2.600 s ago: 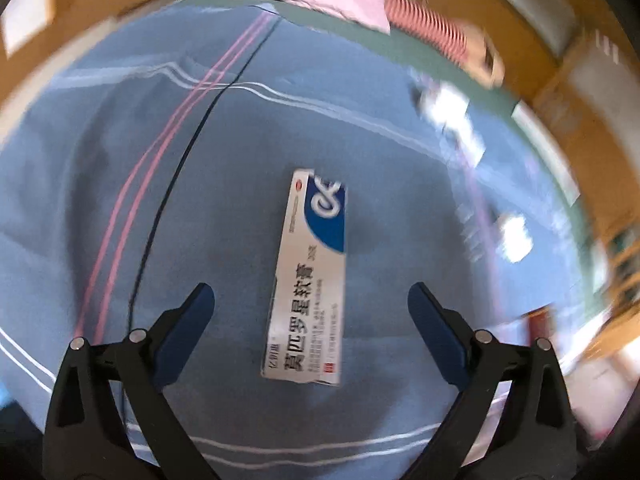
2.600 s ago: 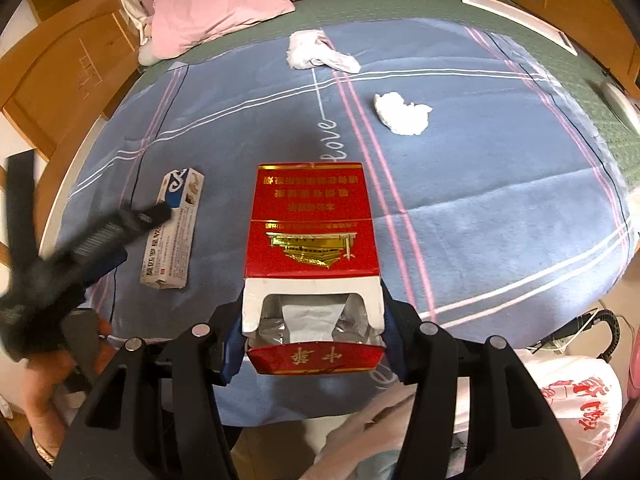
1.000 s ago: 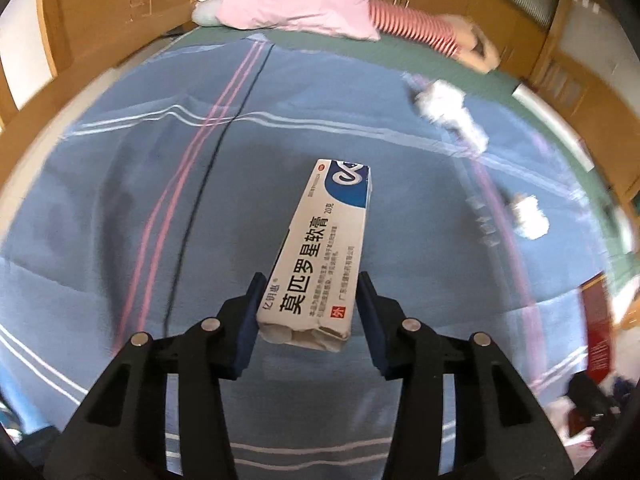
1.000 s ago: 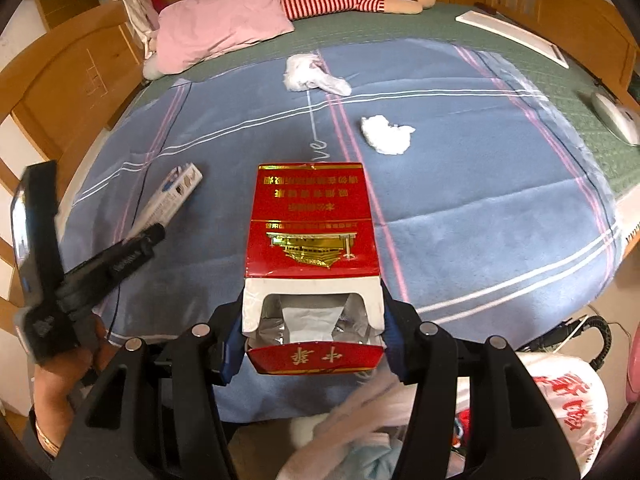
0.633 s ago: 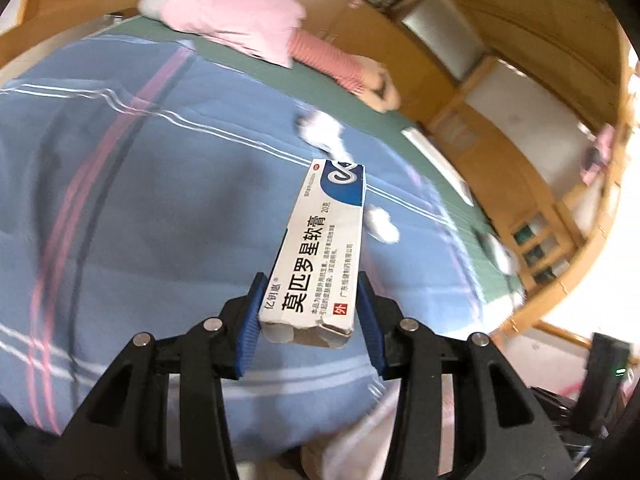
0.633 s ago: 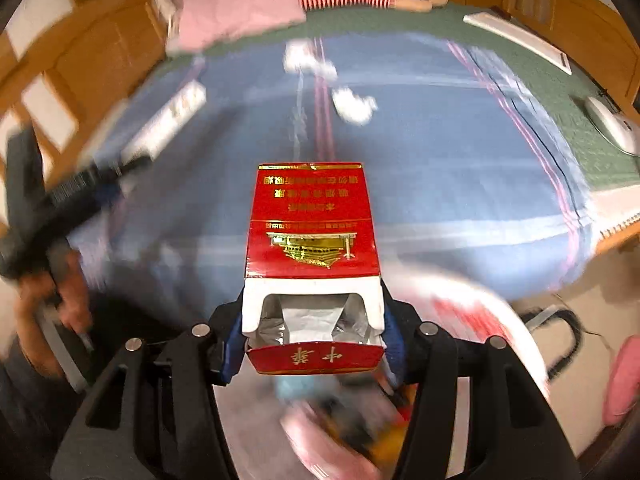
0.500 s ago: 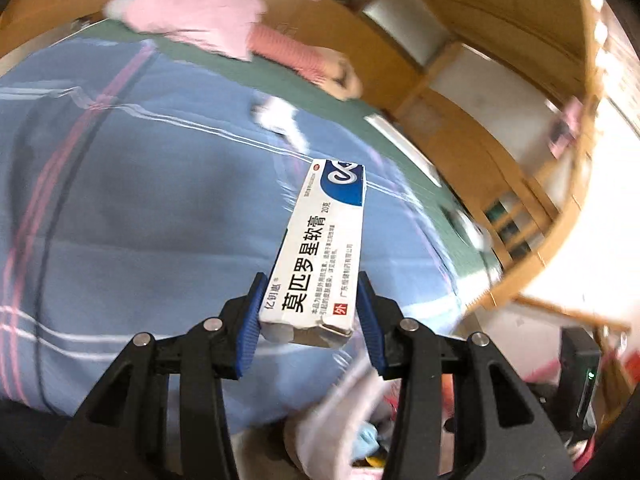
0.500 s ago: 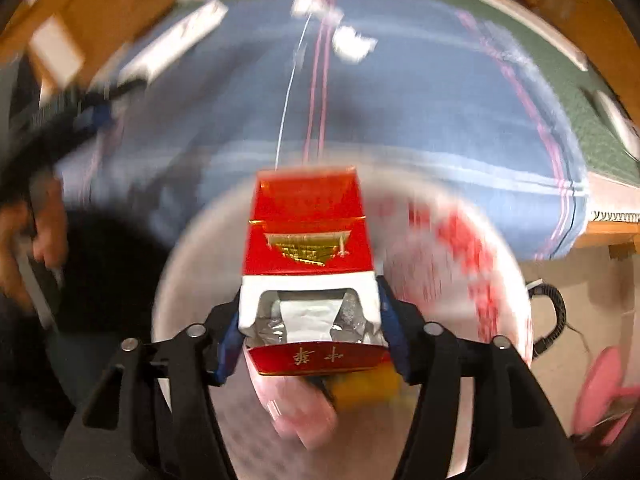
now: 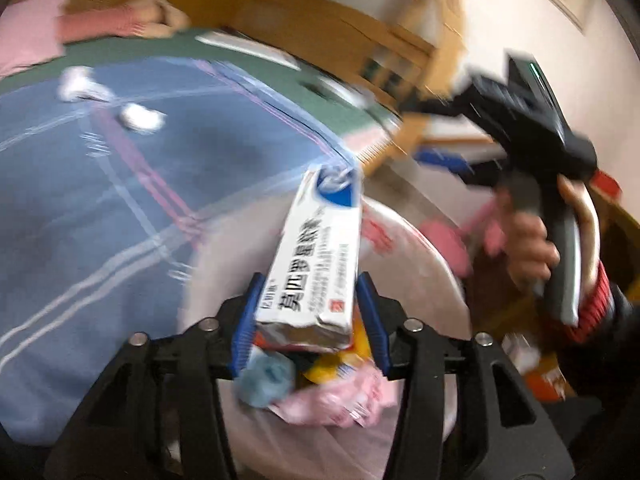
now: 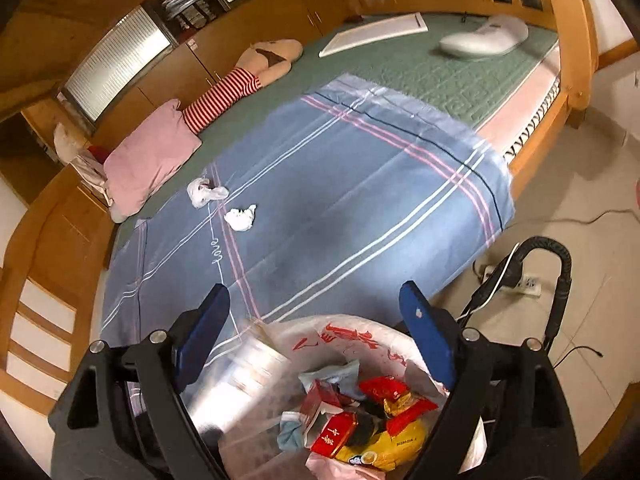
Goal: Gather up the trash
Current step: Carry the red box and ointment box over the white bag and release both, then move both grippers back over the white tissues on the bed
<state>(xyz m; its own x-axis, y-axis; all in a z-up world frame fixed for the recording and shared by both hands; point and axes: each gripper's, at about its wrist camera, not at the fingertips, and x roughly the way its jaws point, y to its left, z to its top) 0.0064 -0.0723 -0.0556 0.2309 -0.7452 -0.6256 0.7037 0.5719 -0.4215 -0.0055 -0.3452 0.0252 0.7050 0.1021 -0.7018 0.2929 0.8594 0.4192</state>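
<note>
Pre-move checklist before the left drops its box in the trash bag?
1. Ointment box between the left gripper pads: ok; jaws have just been opening.
2. Box above the trash bag mouth: ok.
3. Right gripper open and empty: ok; its jaws have just been opening.
4. Red cigarette pack inside the bag: ok.
5. Bed cleared: not ok; crumpled tissue and white wad remain on the blue blanket.
6. Right gripper clear of the drop path: cannot tell.
</note>
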